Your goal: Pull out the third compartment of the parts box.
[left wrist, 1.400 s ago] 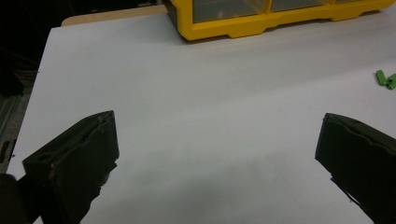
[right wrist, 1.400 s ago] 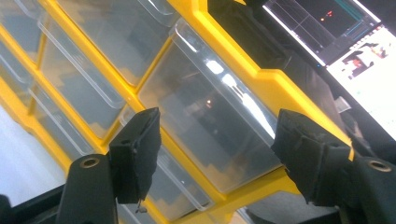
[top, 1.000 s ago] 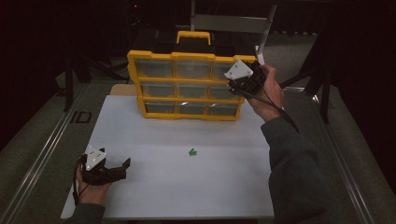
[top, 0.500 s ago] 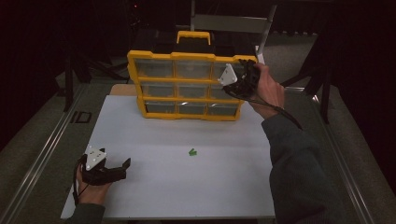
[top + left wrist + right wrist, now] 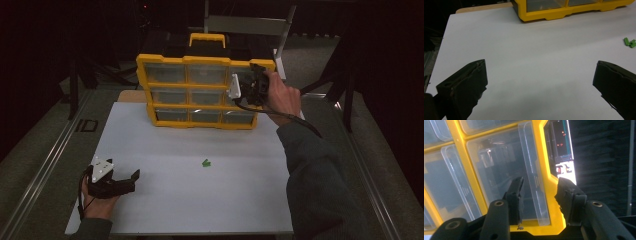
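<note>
Right gripper (image 5: pixel 248 86), upper right, jaws just been closing, straddling the yellow organizer (image 5: pixel 200 107)'s right frame edge, not yet pinching. Left gripper (image 5: pixel 131 178), lower left, spread wide over bare white board (image 5: pixel 200 200).

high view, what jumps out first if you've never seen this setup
The yellow drawer cabinet with clear drawers stands at the far edge of the white table. The right gripper is at its top right drawer, jaws just closing around the drawer's handle ridge and the frame edge. A small green piece lies alone mid-table, and the left gripper rests open at the near left.
</note>
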The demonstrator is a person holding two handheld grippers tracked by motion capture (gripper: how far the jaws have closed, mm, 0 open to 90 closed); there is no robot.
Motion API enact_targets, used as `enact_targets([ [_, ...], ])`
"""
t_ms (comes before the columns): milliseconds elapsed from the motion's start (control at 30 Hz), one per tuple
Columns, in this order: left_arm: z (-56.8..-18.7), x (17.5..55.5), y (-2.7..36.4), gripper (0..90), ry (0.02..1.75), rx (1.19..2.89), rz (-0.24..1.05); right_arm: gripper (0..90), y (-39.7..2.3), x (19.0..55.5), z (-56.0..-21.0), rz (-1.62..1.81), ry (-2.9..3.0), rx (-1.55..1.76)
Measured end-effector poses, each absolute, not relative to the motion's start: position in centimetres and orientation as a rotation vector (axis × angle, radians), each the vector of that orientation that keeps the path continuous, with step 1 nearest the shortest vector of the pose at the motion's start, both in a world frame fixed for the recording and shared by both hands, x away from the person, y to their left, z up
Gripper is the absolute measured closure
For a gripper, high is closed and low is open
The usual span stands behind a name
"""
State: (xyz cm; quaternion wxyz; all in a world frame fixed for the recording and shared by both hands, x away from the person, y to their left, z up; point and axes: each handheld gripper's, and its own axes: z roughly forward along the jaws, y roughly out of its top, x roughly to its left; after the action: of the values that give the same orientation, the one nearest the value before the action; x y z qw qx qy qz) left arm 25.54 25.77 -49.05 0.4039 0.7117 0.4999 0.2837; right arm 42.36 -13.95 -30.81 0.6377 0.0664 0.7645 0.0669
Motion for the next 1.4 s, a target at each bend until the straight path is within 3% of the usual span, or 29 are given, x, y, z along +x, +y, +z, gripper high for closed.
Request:
enact_targets([
  [600,-49.0,25.5,25.8,0.0,1.264,1.794,0.715,71.3,-13.5,42.9,-32.2,0.042,1.685,0.092],
  [1400,-49.0,25.5,25.8,0.1,1.262,1.801,0.713,77.8,-13.3,42.5,-33.2,-0.02,1.613,0.03],
])
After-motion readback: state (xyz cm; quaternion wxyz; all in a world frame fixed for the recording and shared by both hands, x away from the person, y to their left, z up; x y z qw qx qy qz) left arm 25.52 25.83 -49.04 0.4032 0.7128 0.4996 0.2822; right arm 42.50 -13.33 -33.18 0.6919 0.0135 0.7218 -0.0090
